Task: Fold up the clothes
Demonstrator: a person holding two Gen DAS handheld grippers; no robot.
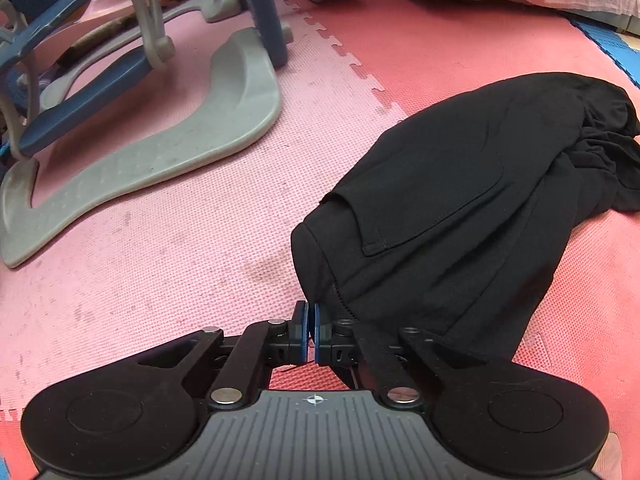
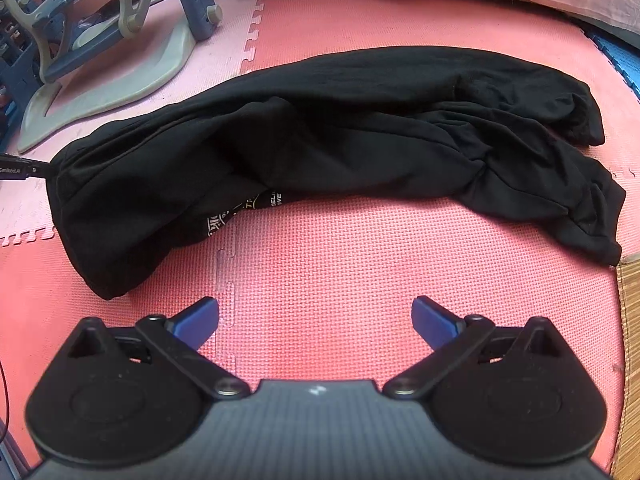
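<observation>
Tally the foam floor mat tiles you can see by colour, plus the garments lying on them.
Pale pink foam mat tiles: 1 area
Coral red foam mat tiles: 1 area, seams visible
Blue foam mat tiles: 1 strip at the far right edge
Black cloth garments: 1
Total: 3 mat colours, 1 garment

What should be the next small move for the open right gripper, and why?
Probably move the right gripper forward to the near edge of the black garment and close. Its jaws are open over bare foam mat, while the left gripper looks shut at the garment's end.
</observation>
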